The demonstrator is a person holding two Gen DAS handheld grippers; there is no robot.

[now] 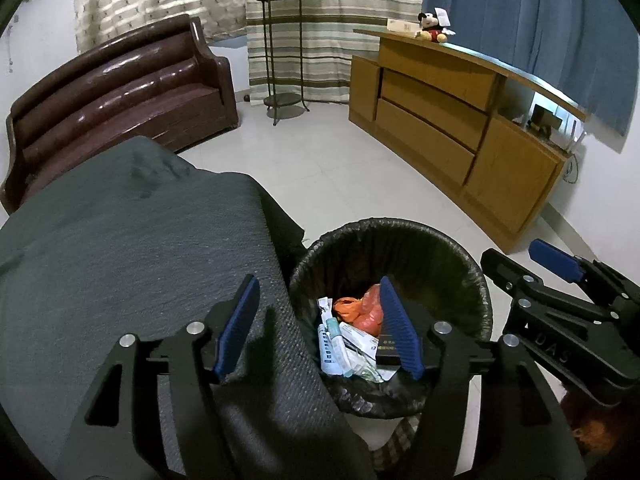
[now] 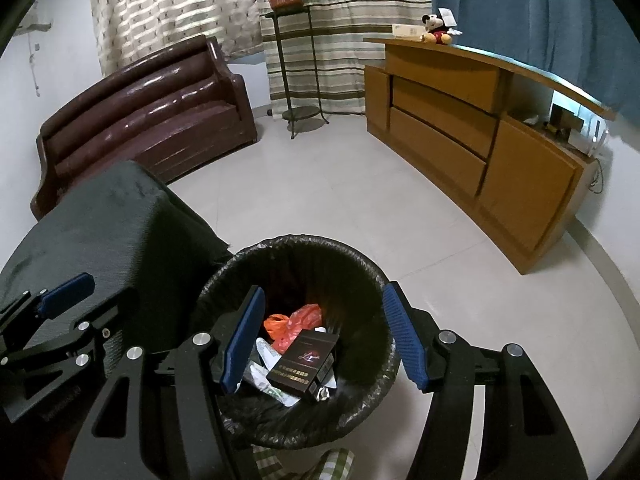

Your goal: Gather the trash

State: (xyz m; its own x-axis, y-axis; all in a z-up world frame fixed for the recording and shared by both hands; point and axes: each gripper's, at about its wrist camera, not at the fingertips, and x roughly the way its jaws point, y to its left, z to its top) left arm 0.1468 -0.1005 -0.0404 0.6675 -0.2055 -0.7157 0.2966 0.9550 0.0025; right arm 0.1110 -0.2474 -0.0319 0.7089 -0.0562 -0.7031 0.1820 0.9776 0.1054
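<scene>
A round bin with a black liner [image 1: 460, 264] [image 2: 360, 264] stands on the floor beside a table under a dark grey cloth [image 1: 120, 260] [image 2: 100, 220]. Inside lie an orange plastic bag [image 1: 360, 308] [image 2: 296, 320], a dark cigarette box [image 2: 304, 364] [image 1: 388, 354], a white-and-blue tube [image 1: 332, 346] and white wrappers [image 2: 260, 372]. My left gripper [image 1: 318, 326] is open and empty over the bin's left rim and the table edge. My right gripper [image 2: 324, 336] is open and empty above the bin. Each gripper shows in the other's view, the right one [image 1: 556, 264] and the left one [image 2: 66, 290].
A brown leather sofa [image 1: 120, 92] [image 2: 152, 120] stands at the back left. A metal plant stand [image 1: 284, 52] [image 2: 296, 68] with a potted plant is before the curtains. A long wooden cabinet [image 1: 460, 128] [image 2: 480, 140] with a Mickey toy [image 1: 434, 28] runs along the right. The floor is pale tile [image 1: 340, 168].
</scene>
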